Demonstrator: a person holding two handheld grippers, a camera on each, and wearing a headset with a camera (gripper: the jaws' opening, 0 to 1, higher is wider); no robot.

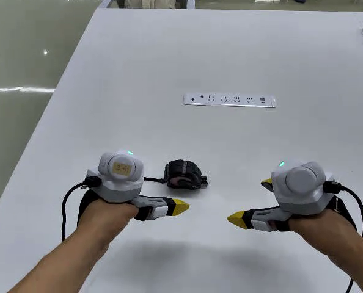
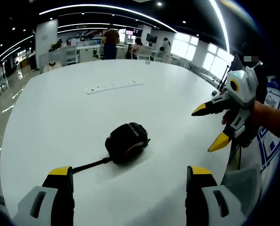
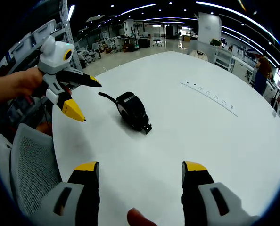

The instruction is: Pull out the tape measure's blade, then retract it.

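White counter point(image 1: 230, 55): tape measure point(image 1: 183, 174) lies between my grippers, blade not yet drawn, left gripper point(image 2: 129, 172) and right gripper point(image 3: 140, 165) both wide open and empty; approach step, I judge; next, clamp case, pinch blade hook.

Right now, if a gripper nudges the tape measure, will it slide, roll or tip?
The tape measure is a compact rounded case, so probably rigid and dense for its size. On the smooth white table it would likely slide, not roll. Its strap looks floppy and may snag.
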